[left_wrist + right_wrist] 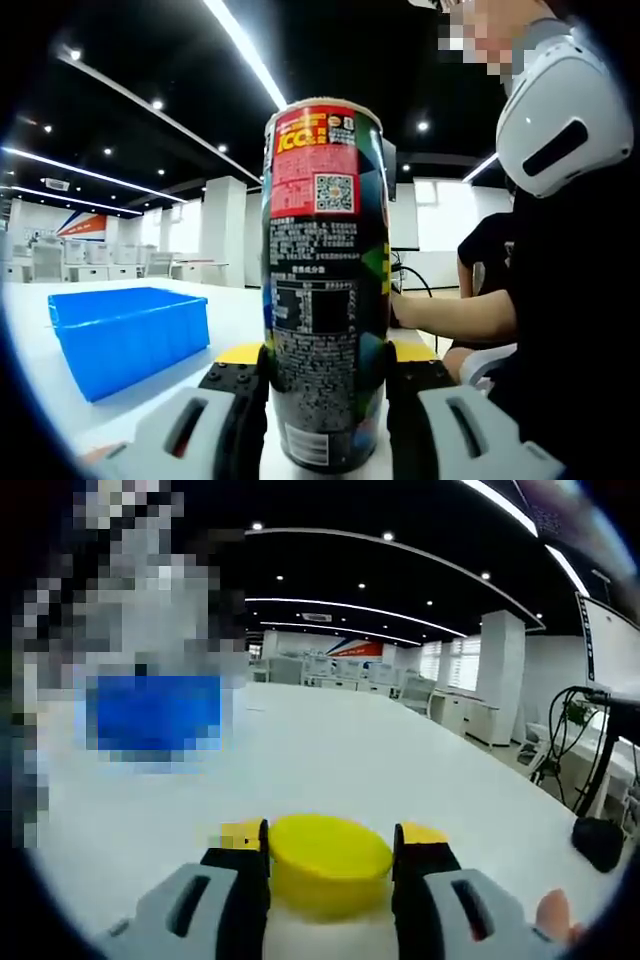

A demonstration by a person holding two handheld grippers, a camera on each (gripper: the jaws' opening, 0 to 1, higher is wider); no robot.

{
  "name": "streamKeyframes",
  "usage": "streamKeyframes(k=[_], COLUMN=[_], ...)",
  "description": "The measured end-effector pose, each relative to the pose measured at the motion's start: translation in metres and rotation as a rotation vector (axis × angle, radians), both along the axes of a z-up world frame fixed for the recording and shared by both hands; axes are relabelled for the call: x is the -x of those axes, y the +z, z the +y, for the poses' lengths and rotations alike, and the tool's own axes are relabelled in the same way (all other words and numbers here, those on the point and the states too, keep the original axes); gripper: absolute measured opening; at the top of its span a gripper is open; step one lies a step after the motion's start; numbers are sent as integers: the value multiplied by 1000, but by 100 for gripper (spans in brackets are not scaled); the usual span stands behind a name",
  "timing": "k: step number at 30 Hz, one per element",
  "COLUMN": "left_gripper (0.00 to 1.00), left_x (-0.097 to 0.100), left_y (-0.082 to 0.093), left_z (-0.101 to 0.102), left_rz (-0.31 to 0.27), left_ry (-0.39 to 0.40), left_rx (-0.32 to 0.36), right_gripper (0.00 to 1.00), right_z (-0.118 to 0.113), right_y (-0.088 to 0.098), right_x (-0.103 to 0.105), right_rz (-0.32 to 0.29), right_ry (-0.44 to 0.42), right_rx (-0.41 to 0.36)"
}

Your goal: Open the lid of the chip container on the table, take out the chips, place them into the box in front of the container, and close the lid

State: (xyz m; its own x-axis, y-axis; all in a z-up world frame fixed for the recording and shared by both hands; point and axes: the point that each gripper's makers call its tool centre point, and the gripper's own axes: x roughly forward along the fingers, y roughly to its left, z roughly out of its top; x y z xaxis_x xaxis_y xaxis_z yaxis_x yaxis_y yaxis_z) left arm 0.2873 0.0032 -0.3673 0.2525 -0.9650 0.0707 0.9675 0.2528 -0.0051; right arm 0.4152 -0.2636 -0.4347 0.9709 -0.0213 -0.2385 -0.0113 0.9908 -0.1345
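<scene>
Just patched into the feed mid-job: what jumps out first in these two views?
In the left gripper view, the tall chip container stands upright, dead centre, clamped in the left claw, its top open with no lid, and the blue box sits on the white table to its left. In the right gripper view, the right claw pinches the yellow lid just above the table.

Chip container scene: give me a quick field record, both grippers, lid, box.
left gripper: shut on chip container, which stands upright on the table
right gripper: shut on yellow lid, off the container
container top: open, contents not visible
blue box: on the table, left of the container in the left gripper view; inside not visible
</scene>
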Motion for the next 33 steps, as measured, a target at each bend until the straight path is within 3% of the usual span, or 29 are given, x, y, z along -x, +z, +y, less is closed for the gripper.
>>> streamKeyframes(k=[26,28,30,33], left_gripper=[47,47,47,47], left_x=[0,0,0,0], left_y=[-2,-2,-3,-3], left_z=[0,0,0,-1], left_rz=[-3,-3,0,2], left_ry=[3,4,6,5], left_rx=[-13,-14,-16,-17], right_gripper=[44,47,50,48], right_z=[9,7,4,6], right_y=[3,7,19,41], right_x=[4,4,2,1], right_rz=[2,-15,-74,-137], right_ry=[18,10,1,21], right_rx=[5,7,27,-14])
